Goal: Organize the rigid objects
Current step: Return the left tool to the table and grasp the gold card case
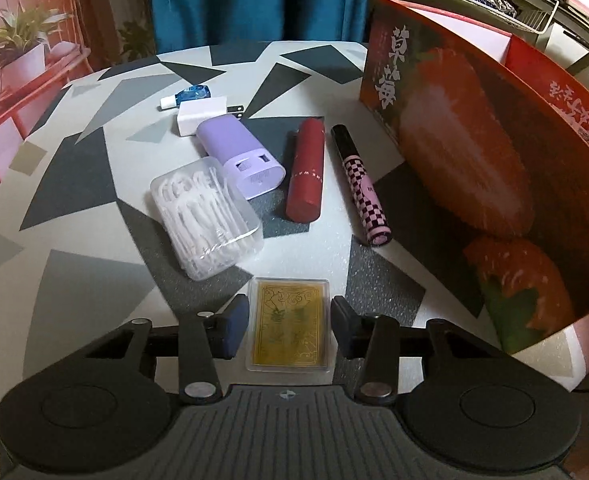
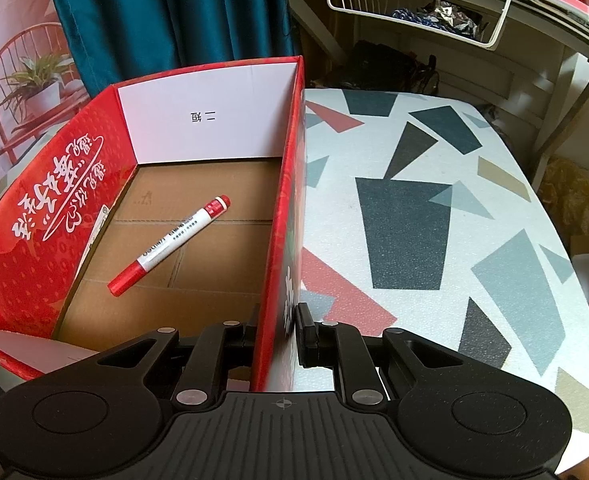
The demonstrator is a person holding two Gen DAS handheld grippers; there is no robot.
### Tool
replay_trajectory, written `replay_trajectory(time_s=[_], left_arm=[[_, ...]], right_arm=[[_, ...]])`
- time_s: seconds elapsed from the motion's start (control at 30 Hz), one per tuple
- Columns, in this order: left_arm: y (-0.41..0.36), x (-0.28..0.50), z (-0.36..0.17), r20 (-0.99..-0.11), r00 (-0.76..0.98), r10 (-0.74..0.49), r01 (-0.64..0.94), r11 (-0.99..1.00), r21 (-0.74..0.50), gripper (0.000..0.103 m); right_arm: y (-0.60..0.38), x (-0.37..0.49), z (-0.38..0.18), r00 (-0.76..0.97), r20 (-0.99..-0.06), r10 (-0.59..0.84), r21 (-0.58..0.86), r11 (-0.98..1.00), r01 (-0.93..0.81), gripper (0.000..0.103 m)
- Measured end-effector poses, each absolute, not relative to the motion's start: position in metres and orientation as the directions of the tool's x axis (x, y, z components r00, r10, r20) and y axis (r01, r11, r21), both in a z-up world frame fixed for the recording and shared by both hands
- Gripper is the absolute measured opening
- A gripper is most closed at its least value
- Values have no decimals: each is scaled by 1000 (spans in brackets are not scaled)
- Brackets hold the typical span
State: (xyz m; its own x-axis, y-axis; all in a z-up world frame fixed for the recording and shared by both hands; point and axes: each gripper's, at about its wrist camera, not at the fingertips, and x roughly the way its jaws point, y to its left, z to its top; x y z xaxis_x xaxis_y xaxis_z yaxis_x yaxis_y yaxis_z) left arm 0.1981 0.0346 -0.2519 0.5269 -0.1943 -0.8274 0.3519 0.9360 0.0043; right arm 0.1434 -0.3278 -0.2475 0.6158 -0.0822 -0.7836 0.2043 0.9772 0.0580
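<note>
In the left wrist view my left gripper (image 1: 288, 328) is open, its fingers on either side of a clear case with a gold card (image 1: 288, 326) lying on the table, small gaps on both sides. Beyond lie a clear box of floss picks (image 1: 206, 220), a purple case (image 1: 240, 158), a dark red tube (image 1: 306, 170), a pink checkered tube (image 1: 360, 186), a white charger (image 1: 202, 116) and a small blue bottle (image 1: 186, 96). The red strawberry box (image 1: 474, 152) stands to the right. In the right wrist view my right gripper (image 2: 280, 330) is shut on the box's right wall (image 2: 284, 216). A red marker (image 2: 170, 244) lies inside the box.
The patterned table (image 2: 434, 208) stretches to the right of the box. A teal curtain (image 2: 166, 12) hangs behind the table. A white wire basket (image 2: 414, 12) and shelving stand at the back right. A wall picture of a red chair and plant (image 1: 18, 52) is at the left.
</note>
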Motion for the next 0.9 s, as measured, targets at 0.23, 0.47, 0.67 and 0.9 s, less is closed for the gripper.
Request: replay_trajectory(time_s=[0.23,0.47,0.67,0.9], left_arm=[[19,212,-255,-815,538,-214,362,932,-7,47],[6,218,-259,-803,559,-207,340,940,-6,47],[1,208,-259,-793,582,-182,308,951,8,47],[10,204,-258,-790,585,-186,275,961,-23,47]], right_arm=[[-327,144,-248,614,-784,-86,53,978,204,14],[-327,142,-247,622,-778,-92,42,980,197,13],[-327,141,-247,631,-770,-91,45,980,196,14],[-327,138,-248,647,-757,-93,57,977,207,14]])
